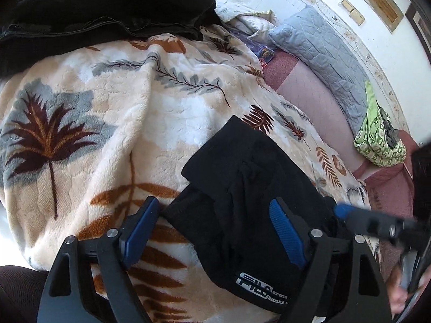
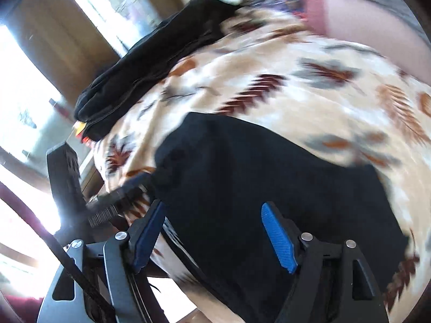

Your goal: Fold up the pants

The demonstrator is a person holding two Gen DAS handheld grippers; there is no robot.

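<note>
With my left gripper (image 1: 215, 231) and right gripper (image 2: 215, 231) both spread wide above the black pants (image 1: 242, 188) bunched on the leaf-print blanket (image 1: 107, 134), I risk pinching blanket pile along with the cloth, dragging the fold crooked.

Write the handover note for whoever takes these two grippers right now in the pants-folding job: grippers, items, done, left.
Left gripper: open, straddling the black pants, not clamped.
Right gripper: open over the same pants; view blurred.
Pants lie bunched on the leaf-print blanket. A second dark pile sits at the far edge.
Done: partly folded, judging by the layers.
Left: grip, flatten, finish folding.
</note>
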